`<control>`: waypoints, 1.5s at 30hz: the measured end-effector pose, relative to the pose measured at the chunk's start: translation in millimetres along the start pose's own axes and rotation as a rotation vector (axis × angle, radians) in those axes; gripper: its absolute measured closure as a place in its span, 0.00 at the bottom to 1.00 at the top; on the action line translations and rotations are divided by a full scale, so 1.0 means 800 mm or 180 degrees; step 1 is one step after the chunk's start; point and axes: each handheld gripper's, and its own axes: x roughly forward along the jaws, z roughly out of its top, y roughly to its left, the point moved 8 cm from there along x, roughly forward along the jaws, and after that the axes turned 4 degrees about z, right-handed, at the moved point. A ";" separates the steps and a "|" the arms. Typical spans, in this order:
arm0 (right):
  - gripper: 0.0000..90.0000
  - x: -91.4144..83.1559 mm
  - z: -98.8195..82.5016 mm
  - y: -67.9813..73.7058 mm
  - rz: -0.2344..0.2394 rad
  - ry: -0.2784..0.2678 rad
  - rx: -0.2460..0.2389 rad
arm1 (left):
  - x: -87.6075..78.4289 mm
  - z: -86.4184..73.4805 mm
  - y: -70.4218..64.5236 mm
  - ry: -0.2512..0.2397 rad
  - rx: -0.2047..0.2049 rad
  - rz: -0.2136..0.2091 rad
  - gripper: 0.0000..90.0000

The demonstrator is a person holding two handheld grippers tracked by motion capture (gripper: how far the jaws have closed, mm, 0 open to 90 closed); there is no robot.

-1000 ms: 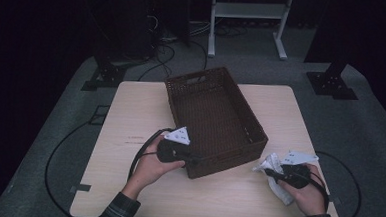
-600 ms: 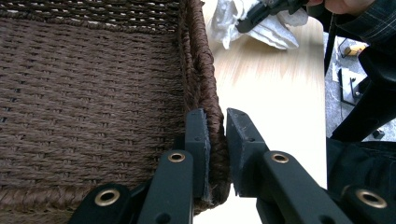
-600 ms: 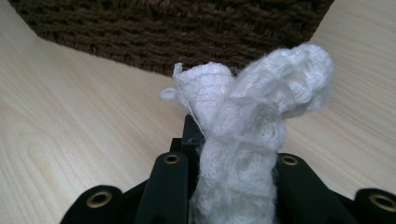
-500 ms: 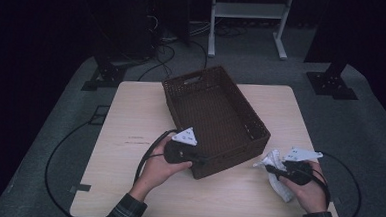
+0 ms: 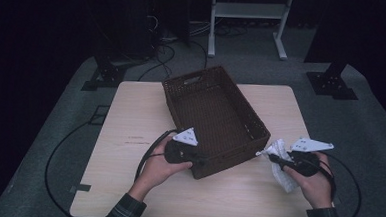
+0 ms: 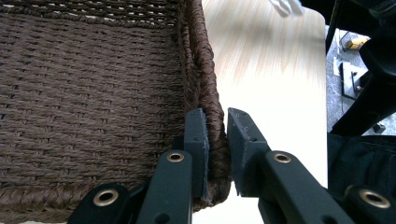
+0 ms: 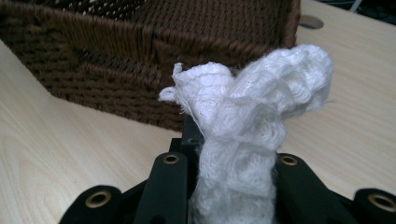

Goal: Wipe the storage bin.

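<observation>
A dark brown woven basket (image 5: 233, 158) sits slanted on the pale wooden table (image 5: 130, 115), with nothing inside it. My left gripper (image 5: 198, 163) grips its near corner. In the left gripper view the gripper (image 6: 217, 126) has one jaw inside and one outside the basket wall (image 6: 93, 93), pinching the rim. My right gripper (image 5: 271, 155) hovers just right of the basket's near right corner. It is shut on a crumpled white cloth (image 5: 283, 174). In the right gripper view the cloth (image 7: 247, 121) bulges up out of the gripper (image 7: 229, 140) and hides the jaw tips.
Bare tabletop lies left of the basket and along the front edge. On the grey floor behind the table stand a white frame (image 5: 248, 11) and dark stand bases (image 5: 332, 83), among loose cables (image 5: 159, 41). A black cable loops over the floor around the table.
My right gripper has lifted a little with the white cloth in it. The basket has shifted slightly under my left gripper's hold, and the left hand has stayed in place.
</observation>
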 end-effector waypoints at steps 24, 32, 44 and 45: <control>0.83 0.031 0.027 -0.015 0.0150 0.0142 0.0156 | 0.000 0.000 -0.001 0.0040 0.0037 0.0008 0.87; 0.83 0.043 0.015 -0.019 0.0152 0.0177 0.0191 | 0.000 0.000 -0.001 0.0042 0.0053 0.0014 0.87; 0.83 0.059 0.000 -0.020 0.0128 0.0288 0.0209 | 0.000 0.000 -0.001 0.0036 0.0056 0.0014 0.87; 0.83 0.060 -0.001 -0.020 0.0134 0.0279 0.0205 | 0.000 0.000 -0.001 0.0034 0.0052 0.0012 0.87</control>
